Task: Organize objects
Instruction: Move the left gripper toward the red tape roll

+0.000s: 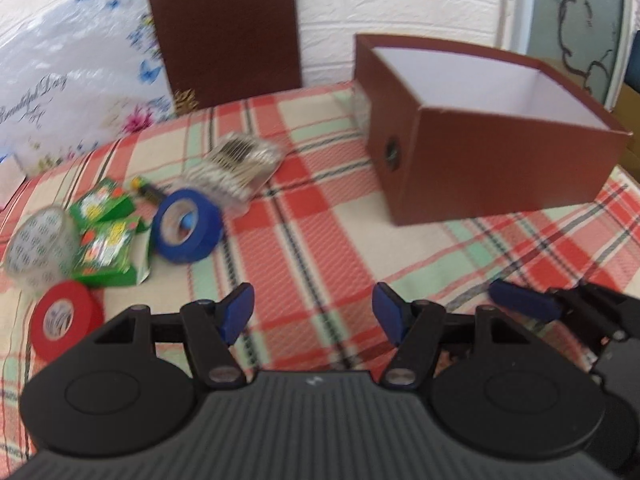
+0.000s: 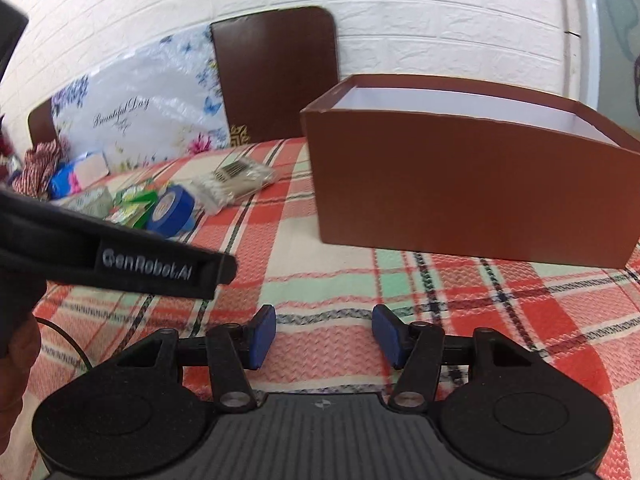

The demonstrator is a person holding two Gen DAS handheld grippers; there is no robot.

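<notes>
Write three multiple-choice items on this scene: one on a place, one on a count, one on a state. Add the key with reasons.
1. Where does the blue tape lie?
A. inside the box
B. on the plaid cloth, left of the box
C. on the brown board

2. How many tape rolls show in the left wrist view?
A. one
B. two
C. three

3. What is the state of the box?
A. open on top, white inside, nothing visible in it
B. shut with a lid
C. tipped on its side

Key: 1 B, the roll lies on the cloth beside the green packets. 2 C, blue, red tape and clear tape. 3 A, its top is open and only bare white walls show; the floor is hidden.
</notes>
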